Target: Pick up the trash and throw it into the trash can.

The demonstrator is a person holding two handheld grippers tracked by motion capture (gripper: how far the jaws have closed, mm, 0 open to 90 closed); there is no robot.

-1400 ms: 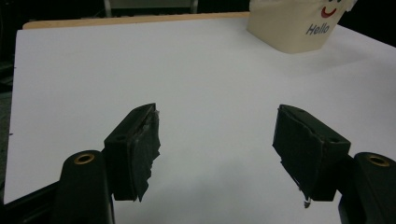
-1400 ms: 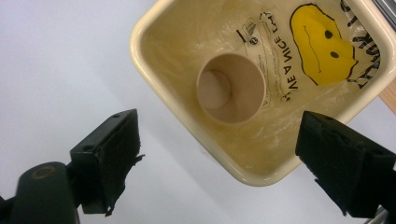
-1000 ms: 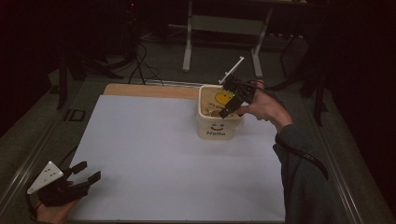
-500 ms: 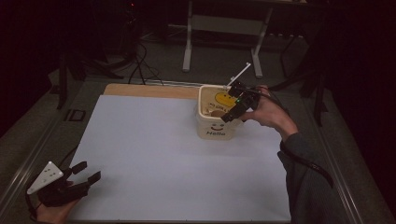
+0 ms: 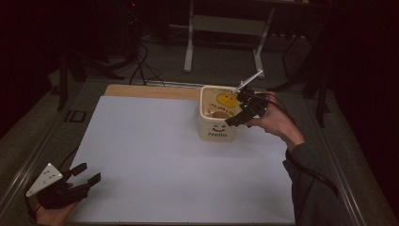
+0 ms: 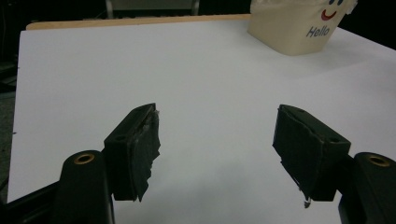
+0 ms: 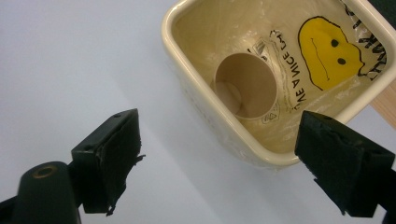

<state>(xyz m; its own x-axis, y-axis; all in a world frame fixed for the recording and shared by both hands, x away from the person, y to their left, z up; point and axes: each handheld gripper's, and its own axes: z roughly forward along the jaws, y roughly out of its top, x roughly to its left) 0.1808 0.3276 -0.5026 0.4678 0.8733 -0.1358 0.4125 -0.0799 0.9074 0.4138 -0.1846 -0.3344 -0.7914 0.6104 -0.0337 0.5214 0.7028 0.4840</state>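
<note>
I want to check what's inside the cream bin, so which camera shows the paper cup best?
The right gripper view: it looks straight down into the bin, so the paper cup shows whole, lying beside a smiley bag. The high view gives a small brown patch; the left gripper view shows the bin's outside wall.

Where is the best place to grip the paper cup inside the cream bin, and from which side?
Probably its rim, from above. The paper cup stands mouth-up deep in the cream bin, so the walls block any sideways approach. The right gripper, open beside the bin, could put one jaw inside the cup and one outside.
</note>
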